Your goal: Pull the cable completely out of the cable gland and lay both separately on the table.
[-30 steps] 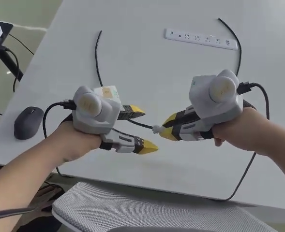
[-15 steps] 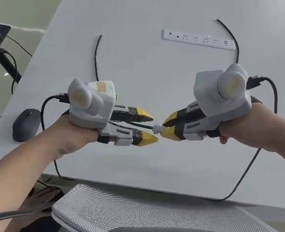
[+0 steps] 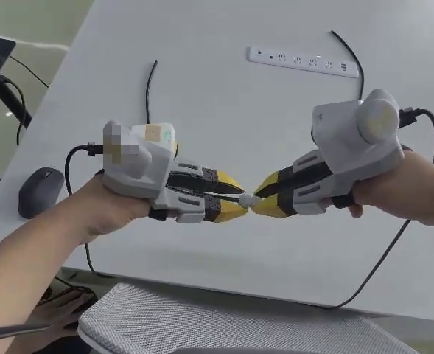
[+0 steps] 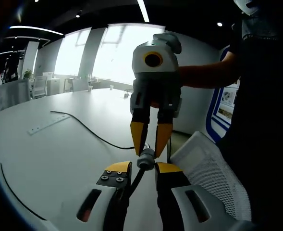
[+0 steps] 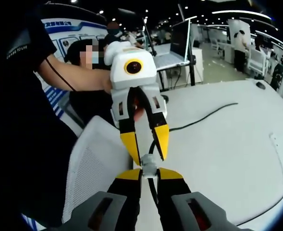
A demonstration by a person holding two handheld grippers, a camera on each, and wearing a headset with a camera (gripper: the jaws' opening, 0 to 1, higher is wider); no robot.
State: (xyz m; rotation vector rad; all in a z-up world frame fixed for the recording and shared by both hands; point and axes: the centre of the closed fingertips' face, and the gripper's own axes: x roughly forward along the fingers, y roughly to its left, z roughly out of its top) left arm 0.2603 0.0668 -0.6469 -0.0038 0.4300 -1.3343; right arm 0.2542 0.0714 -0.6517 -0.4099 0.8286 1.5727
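Hovering over white office table [image 3: 224,96]: right tongs [image 3: 260,203] clamped on cable gland [image 3: 250,200], left tongs [image 3: 242,199] apart around cable [image 4: 136,178].

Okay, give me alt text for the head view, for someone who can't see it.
The right gripper pinches a white cable gland while the left gripper, jaws open, straddles its black cable, above a white table.

**Left tool** [image 3: 242,198] and **right tool** [image 3: 259,201]: pale grey bodies, black jaws, yellow tips. **Cable gland** [image 4: 146,159]: whitish grey. **Cable** [image 3: 148,96]: black. **Tabletop** [image 3: 224,103]: plain white. **Power strip** [image 3: 303,61]: white. **Mouse** [image 3: 40,190]: dark grey. **Chair** [image 3: 202,324]: grey, fine mesh weave. **Sleeve** [image 5: 21,48]: black.
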